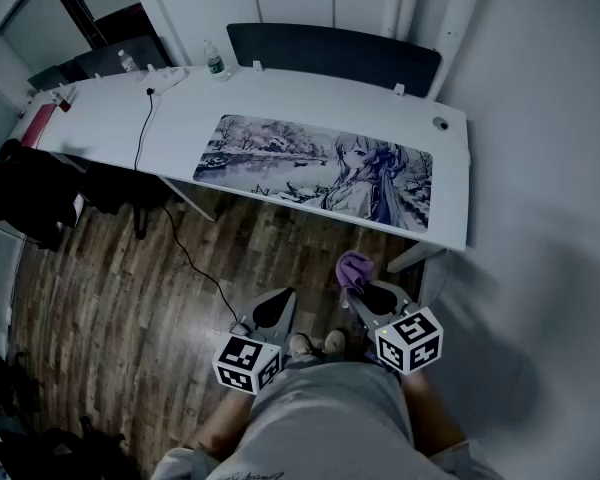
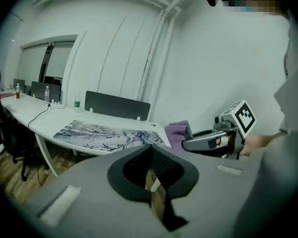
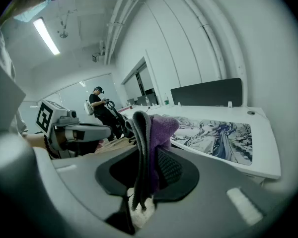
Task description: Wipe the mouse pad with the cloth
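Soft purple cloth [image 1: 354, 266] pinched in right gripper [image 1: 358, 293], over the wood floor [image 1: 130, 298], well short of long picture mouse pad [image 1: 315, 173]. Left gripper [image 1: 280, 303] pressed together, empty. Pad flat along white counter's [image 1: 110, 118] near edge, bare room to its left.

Premises: an office workroom. A long white bench [image 1: 280, 103] carries a dark divider panel [image 1: 330, 53] at its rear edge, a water bottle [image 1: 213, 63], a trailing cable [image 1: 145, 133] and a printed mouse pad [image 1: 320, 173]. Dark chairs [image 2: 15, 143] stand beside the bench. Wood-pattern floor [image 1: 110, 298]. Strip light [image 3: 45, 35] overhead. Glazed partition [image 3: 144, 86] at the far end, with a person [image 3: 100, 108] standing near it.
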A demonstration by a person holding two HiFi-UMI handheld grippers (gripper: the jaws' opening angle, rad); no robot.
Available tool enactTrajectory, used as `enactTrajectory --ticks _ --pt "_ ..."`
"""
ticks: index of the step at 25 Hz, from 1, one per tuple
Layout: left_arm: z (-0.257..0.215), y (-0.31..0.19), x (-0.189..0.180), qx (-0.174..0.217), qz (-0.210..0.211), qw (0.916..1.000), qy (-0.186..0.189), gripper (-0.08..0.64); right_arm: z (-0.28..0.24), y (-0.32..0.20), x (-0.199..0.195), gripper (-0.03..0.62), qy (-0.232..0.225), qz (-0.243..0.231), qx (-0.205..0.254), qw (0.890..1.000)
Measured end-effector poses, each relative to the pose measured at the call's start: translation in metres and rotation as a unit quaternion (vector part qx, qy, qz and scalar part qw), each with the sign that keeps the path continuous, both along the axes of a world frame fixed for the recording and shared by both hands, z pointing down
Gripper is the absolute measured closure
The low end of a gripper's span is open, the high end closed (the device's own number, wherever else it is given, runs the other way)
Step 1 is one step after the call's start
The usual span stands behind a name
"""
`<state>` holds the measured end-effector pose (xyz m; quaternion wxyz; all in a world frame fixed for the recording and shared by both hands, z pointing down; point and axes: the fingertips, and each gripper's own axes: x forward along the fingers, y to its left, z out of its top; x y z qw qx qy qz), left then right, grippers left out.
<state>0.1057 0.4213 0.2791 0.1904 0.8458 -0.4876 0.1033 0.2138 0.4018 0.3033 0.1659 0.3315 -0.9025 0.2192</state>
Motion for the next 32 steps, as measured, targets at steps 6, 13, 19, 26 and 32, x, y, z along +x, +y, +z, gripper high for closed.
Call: enactTrajectory --ticks 6,13,19,26,32 --pt "-0.003 0.001 0.001 0.000 0.009 1.0000 0.000 0.546 0.000 0.003 -0.001 0.503 -0.003 0.006 -0.002 1.000" --pt "-0.002 0.000 0.000 0.003 0.015 0.9999 -0.003 0.546 0.000 0.003 -0.004 0.500 -0.027 0.012 -0.017 0.999" --pt "-0.008 0.001 -0.015 0.015 0.008 0.9999 0.002 0.546 -0.006 0.002 -0.017 0.499 -0.024 0.006 -0.006 1.000" --pt "-0.010 0.005 -0.035 0.027 0.011 0.9995 0.012 0.546 -0.013 0.009 -0.038 0.499 -0.016 0.010 0.007 1.000" --pt "-0.005 0.011 -0.045 0.021 0.031 0.9991 0.021 0.546 -0.015 0.018 -0.051 0.499 -0.007 0.024 0.011 1.000"
